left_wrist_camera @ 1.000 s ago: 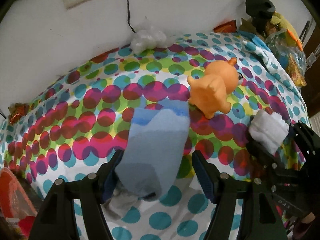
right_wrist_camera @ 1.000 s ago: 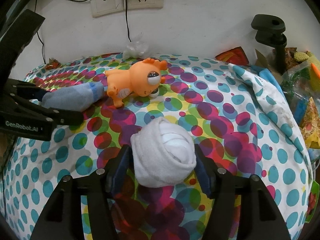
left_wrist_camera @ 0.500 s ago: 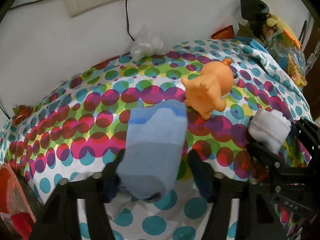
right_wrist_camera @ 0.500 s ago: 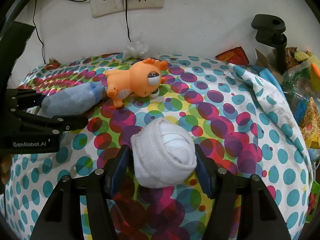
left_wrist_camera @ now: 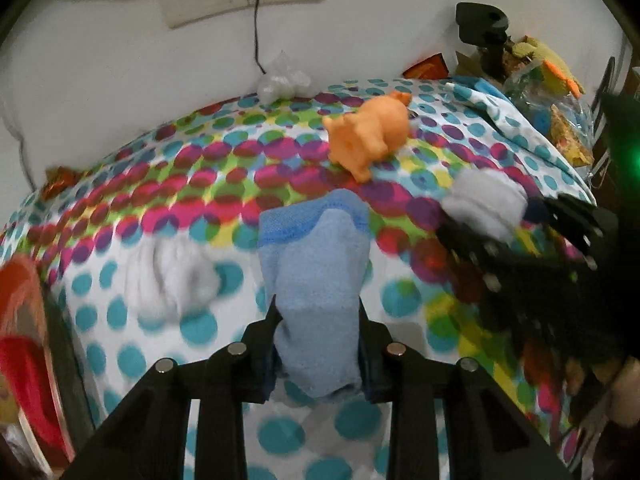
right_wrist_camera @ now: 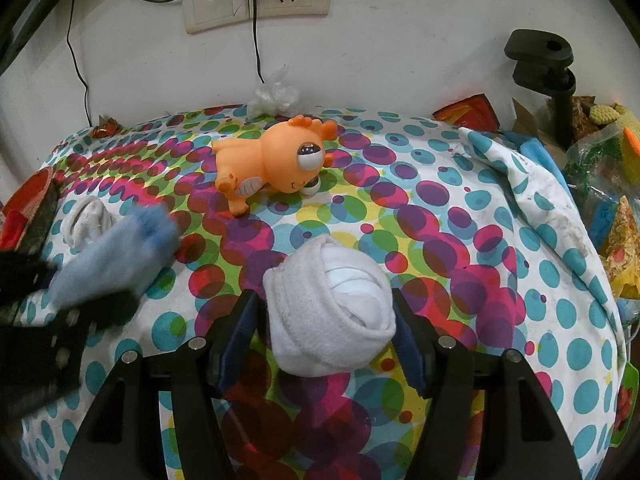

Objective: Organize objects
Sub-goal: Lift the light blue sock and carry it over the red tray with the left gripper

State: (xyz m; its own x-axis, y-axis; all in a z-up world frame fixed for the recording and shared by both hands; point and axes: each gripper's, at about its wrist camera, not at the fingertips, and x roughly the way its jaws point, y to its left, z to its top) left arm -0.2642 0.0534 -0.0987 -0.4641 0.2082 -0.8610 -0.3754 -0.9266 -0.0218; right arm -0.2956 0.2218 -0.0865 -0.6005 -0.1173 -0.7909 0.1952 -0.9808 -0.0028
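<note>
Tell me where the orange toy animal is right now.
The orange toy animal lies on its side on the polka-dot cloth toward the wall, just in front of the crumpled clear plastic, beyond the white sock roll held in the right gripper.

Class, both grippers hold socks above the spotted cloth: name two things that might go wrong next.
1. The blue sock is pinched only at its lower end by the left gripper, so it may slip.
2. The right gripper with the white sock roll might bump the orange toy ahead.
</note>
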